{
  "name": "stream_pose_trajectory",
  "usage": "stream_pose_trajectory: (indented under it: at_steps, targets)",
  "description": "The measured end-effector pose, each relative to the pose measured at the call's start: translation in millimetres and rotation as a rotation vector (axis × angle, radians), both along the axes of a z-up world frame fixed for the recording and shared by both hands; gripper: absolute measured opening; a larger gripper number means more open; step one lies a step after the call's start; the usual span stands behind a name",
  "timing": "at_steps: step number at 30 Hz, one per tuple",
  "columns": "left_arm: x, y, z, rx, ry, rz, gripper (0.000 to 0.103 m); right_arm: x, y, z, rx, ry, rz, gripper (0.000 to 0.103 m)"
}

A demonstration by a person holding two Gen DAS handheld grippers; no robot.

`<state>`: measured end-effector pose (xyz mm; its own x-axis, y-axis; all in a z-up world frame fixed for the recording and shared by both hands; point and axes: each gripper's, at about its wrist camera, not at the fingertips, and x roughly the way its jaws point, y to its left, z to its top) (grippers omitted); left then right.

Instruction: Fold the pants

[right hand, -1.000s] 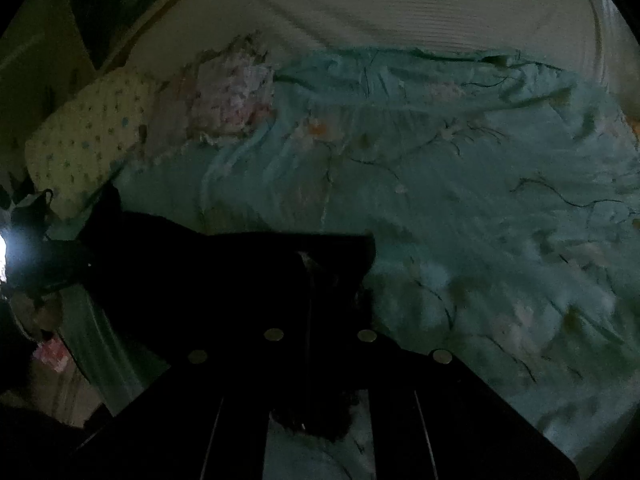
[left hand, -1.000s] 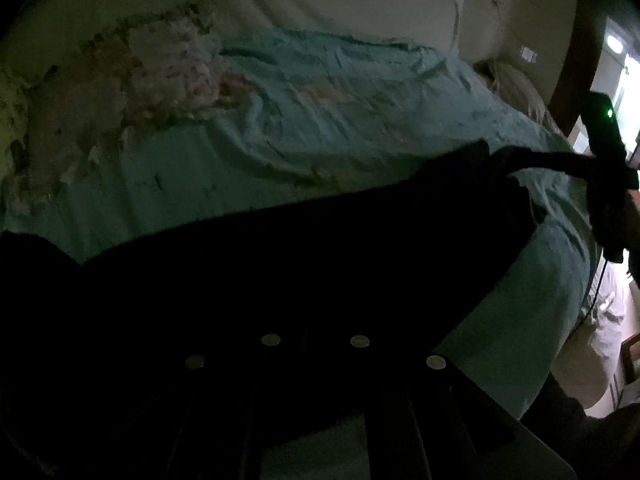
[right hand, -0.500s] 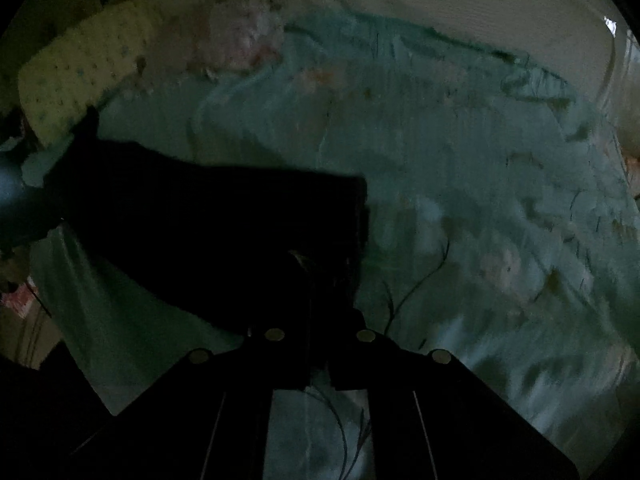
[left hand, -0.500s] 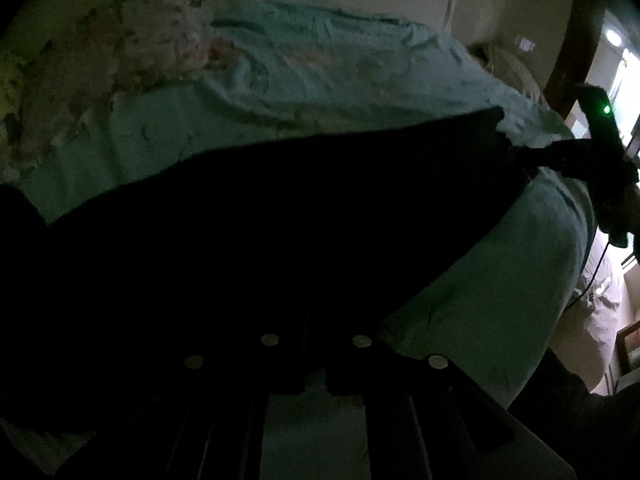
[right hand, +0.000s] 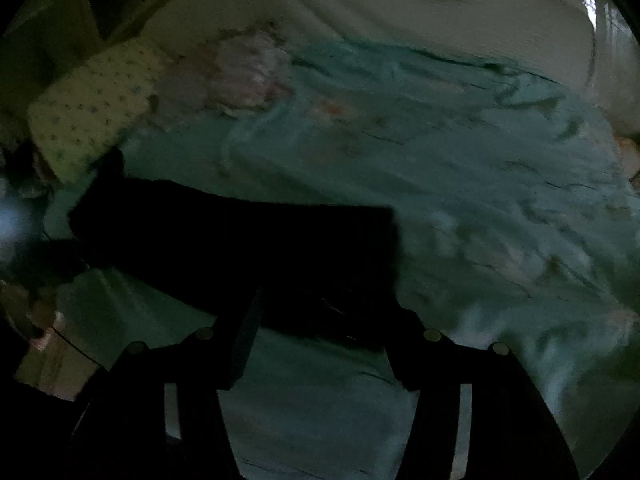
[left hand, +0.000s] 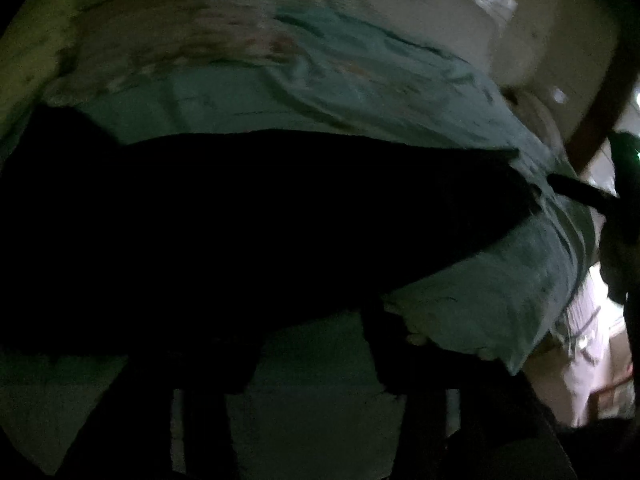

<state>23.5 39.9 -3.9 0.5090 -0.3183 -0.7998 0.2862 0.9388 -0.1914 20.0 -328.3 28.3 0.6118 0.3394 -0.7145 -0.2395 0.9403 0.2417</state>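
Ahead of both hand-held grippers (right hand: 320,320) lie the pants (right hand: 240,248).

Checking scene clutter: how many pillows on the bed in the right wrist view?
1. A pale dotted pillow lies at the bed's far left corner, beyond the black pants spread on the teal bedsheet. The rumpled floral cloth beside it might cover another.

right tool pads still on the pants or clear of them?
Cannot tell. In the right wrist view the right tool, just opened, stands wide with the black pants between its fingers; black on black hides any gap.
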Motion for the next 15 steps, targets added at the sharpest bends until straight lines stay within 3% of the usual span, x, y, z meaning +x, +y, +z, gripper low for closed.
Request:
stream_pose_trajectory:
  at_steps: [8, 15]
  targets:
    - [18.5, 64.1, 14.7, -0.047, 0.021, 0.215, 0.054, 18.2, 71.4, 3.2, 0.132, -0.008, 0.126, 0.058]
    - [46.2, 95.7, 33.8, 0.022, 0.024, 0.387, 0.065, 35.4, 140.3, 3.5, 0.2, 0.003, 0.237, 0.058]
